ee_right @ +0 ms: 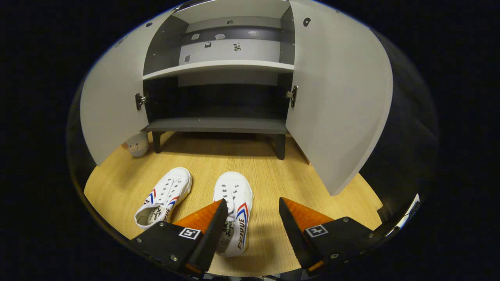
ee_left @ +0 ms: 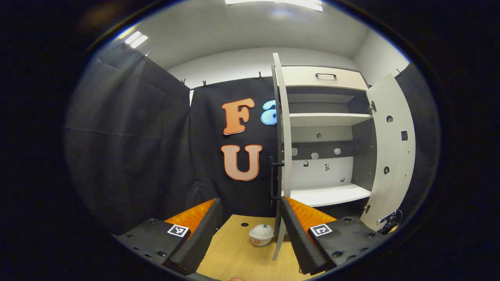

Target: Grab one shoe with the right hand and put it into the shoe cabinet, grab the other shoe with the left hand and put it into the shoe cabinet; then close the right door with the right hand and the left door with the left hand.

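Two white sneakers with red and blue stripes lie on the wooden floor in the right gripper view, toes toward the shoe cabinet (ee_right: 218, 125). The left shoe (ee_right: 164, 197) lies apart. The right shoe (ee_right: 234, 210) sits just at my right gripper's left finger. My right gripper (ee_right: 250, 212) is open above the floor, beside that shoe, holding nothing. Both cabinet doors stand open: the left door (ee_right: 113, 97) and the right door (ee_right: 336, 97). In the left gripper view my left gripper (ee_left: 250, 222) is open and empty, facing the left door's edge (ee_left: 282, 156) and the cabinet shelves (ee_left: 332, 194).
A small white round toy (ee_left: 261, 234) sits on the floor by the left door, also visible in the right gripper view as the toy (ee_right: 136, 145) near the cabinet's leg. Black cloth walls the booth. A drawer with a black handle (ee_left: 325, 75) tops the cabinet.
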A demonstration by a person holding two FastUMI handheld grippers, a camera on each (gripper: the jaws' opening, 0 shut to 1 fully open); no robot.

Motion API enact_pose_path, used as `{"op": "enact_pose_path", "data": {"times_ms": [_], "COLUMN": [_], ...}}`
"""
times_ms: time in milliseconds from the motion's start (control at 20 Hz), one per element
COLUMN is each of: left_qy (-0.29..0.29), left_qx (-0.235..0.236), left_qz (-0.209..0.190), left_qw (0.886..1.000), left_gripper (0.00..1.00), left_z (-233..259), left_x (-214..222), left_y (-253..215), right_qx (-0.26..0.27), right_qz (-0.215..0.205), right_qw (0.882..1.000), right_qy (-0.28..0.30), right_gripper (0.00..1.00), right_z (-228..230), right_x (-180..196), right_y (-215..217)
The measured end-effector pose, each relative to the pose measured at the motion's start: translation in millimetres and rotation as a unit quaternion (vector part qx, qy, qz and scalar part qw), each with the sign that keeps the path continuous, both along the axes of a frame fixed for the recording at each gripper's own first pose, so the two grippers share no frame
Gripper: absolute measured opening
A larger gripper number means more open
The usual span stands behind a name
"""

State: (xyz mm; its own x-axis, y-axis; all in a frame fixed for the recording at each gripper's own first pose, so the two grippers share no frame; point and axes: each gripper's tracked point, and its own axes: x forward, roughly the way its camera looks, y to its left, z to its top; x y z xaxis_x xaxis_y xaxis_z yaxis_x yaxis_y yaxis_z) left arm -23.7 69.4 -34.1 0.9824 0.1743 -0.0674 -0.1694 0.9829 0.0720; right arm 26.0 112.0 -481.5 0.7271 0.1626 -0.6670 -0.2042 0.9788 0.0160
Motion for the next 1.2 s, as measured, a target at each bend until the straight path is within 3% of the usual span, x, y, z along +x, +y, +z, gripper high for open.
{"op": "enact_pose_path", "data": {"times_ms": [400,700,750,800,950,1200], "left_qy": [0.023,0.027,0.028,0.03,0.034,0.02], "left_qx": [0.01,0.006,0.004,0.001,-0.003,0.009], "left_qz": [0.019,0.027,0.028,0.028,0.028,0.03], "left_qw": [1.0,0.999,0.999,0.999,0.999,0.999], "left_gripper": [0.98,0.98,0.98,0.98,0.96,0.96], "left_z": [-19,-25,-26,-29,-31,-22], "left_x": [2,0,-1,0,2,-2], "left_y": [15,20,21,21,20,20], "right_qx": [0.022,0.024,0.024,0.023,0.022,0.012], "right_qz": [0.0,-0.003,-0.006,-0.01,-0.025,-0.036], "right_qw": [0.993,0.991,0.991,0.991,0.991,0.993], "right_qy": [0.114,0.13,0.128,0.128,0.128,0.113], "right_gripper": [0.5,0.28,0.2,0.21,0.0,0.0], "right_z": [-69,-77,-77,-79,-67,-23], "right_x": [-12,-11,-10,-9,-3,-1], "right_y": [12,17,17,15,7,1]}}
